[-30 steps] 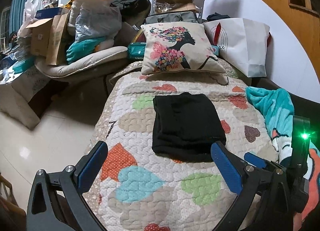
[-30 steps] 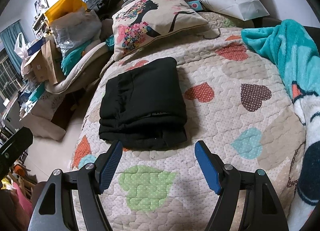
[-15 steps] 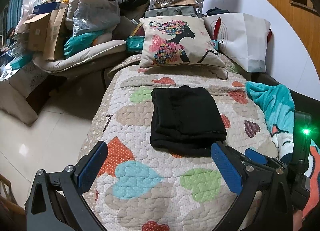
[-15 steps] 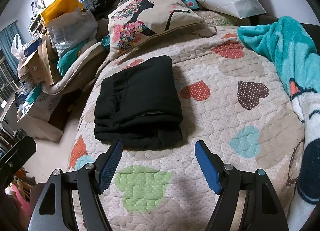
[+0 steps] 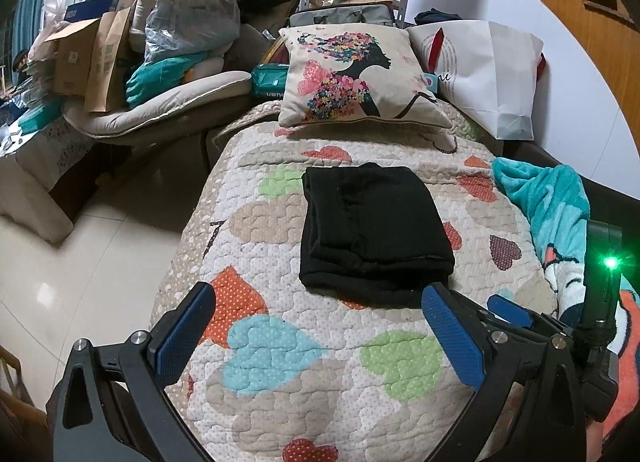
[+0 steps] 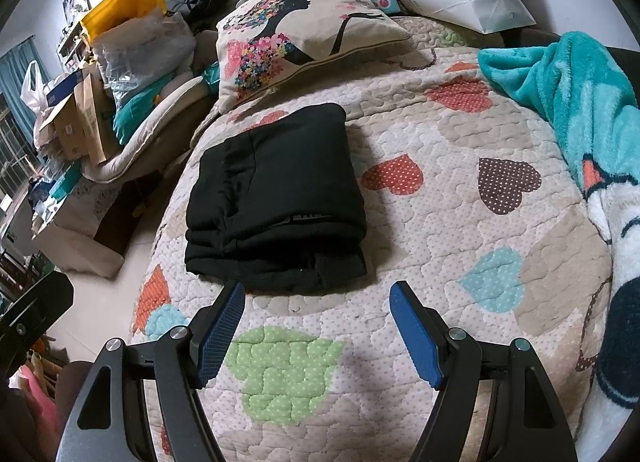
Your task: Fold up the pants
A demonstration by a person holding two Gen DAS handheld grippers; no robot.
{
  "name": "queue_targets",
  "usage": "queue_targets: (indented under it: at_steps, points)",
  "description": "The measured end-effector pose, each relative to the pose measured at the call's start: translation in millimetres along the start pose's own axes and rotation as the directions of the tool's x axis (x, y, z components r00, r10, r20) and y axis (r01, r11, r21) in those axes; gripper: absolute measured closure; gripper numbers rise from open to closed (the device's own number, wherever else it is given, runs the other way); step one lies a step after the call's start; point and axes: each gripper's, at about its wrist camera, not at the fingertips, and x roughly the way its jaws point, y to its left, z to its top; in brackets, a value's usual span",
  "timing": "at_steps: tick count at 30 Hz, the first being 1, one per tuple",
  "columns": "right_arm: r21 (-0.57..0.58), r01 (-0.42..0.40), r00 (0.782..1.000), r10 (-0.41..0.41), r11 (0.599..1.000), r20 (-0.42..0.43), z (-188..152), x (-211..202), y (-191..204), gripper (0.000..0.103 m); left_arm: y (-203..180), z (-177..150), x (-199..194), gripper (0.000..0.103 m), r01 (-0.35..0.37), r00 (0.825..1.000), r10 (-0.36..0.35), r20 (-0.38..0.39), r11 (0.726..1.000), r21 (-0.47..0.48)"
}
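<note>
Black pants [image 5: 374, 230] folded into a compact, thick rectangle, lying flat on the heart quilt [image 5: 280, 358] near its middle, pillow [image 5: 356, 78] beyond and well apart, teal blanket [image 6: 560, 78] off to the right. Left gripper [image 5: 320, 338] hanging over the quilt just short of the near edge of the pants, fingers spread wide, nothing between them. Right gripper [image 6: 316, 330] likewise wide open and empty, just short of the same near edge, not touching cloth. Judging by the stacked layers along the near side, fold looks essentially finished. Soft, limp knit by the look of it, light, neither slippery nor fragile, yet apt to sag and spill open if lifted by one layer alone. Best hold, if any more handling is wanted: near edge, both corners, pinching the whole stack at once, with one finger slid under the bottom layer against the yielding quilt. Main risk: snagging only the top ply and undoing the fold
</note>
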Motion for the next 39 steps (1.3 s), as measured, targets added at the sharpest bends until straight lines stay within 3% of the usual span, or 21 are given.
queue_targets:
  at_steps: [26,29,34,39]
  points:
    - [-0.009,0.005,1.0,-0.005,1.0,-0.029,-3,8,1,0.023,9,-8,19,0.0,0.006,0.998,-0.008,-0.068,1.0,-0.03]
    - [-0.018,0.008,0.999,-0.009,1.0,-0.035,-4,10,2,0.023,13,-4,8,0.0,-0.036,0.999,0.037,0.02,0.999,-0.04]
    - [-0.043,0.021,0.999,-0.022,0.999,-0.028,-4,9,7,0.023,19,10,-19,0.0,-0.097,0.978,0.104,0.182,0.994,-0.051]
    - [-0.071,0.034,0.999,-0.035,0.997,-0.005,-4,-1,12,0.023,27,23,-27,0.0,-0.101,0.972,0.111,0.205,0.993,-0.062]
